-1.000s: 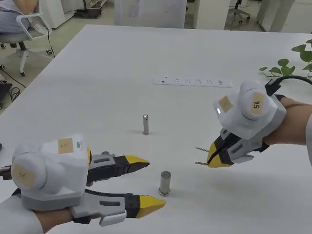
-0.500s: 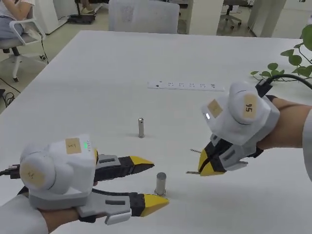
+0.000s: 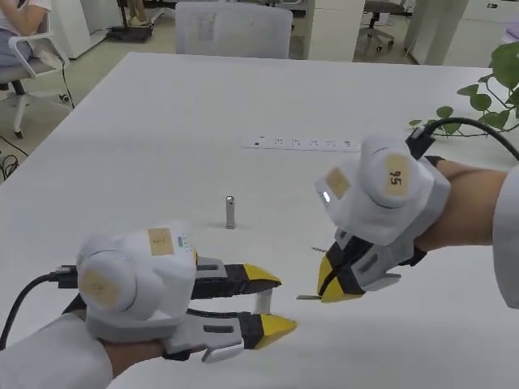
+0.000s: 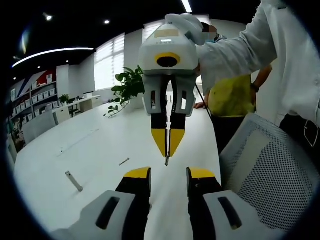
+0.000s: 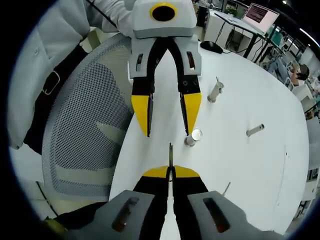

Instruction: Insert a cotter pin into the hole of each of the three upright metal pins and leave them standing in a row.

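Note:
My left gripper [image 3: 280,303] is open low on the white table [image 3: 162,121]. A short metal pin [image 3: 261,301] stands in the gap of its jaws. In the right gripper view this pin [image 5: 192,137] is close by one yellow tip of the left gripper [image 5: 166,115]. My right gripper [image 3: 331,285] is shut on a cotter pin [image 3: 308,297] that points at the short pin from a small distance. A slimmer pin [image 3: 230,211] stands farther back. A third pin [image 5: 216,91] has a thin wire at its top.
A loose cotter pin [image 4: 124,161] lies on the table beside the work. A white power strip [image 3: 302,143] lies farther back, and a potted plant [image 3: 495,81] is at the right edge. A mesh chair [image 5: 85,120] is by the near table edge.
The left gripper has slid forward, so its open jaws now flank the short pin. The right gripper has come down and leftwards with the cotter pin, closer to that pin.

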The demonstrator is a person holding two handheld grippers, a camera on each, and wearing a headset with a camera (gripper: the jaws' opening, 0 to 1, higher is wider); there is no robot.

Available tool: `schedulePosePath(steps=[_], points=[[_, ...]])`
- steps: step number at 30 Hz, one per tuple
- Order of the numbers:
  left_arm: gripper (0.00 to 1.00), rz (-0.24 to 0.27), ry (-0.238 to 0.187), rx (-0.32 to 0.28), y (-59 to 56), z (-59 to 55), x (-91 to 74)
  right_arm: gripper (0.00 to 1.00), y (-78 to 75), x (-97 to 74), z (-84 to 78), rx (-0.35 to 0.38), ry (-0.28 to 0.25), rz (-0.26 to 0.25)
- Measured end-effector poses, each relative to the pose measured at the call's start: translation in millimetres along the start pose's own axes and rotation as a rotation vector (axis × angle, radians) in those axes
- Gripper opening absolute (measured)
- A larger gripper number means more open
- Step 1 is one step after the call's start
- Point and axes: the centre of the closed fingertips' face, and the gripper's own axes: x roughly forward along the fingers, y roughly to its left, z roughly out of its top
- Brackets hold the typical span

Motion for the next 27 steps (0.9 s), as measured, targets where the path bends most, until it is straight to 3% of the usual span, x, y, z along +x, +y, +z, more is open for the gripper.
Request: schedulePosePath(steps=[11, 27], points=[[0.17, -0.037, 0.013, 0.062, -4.4, 2.8, 14.2, 0.02, 3.0, -0.8, 5.3, -0.004, 0.011, 0.027], [0.03, -0.033, 0.002, 0.092, -2.5, 2.1, 16.3, 0.02, 6.8, 1.6, 7.4, 0.004, 0.02, 0.068]])
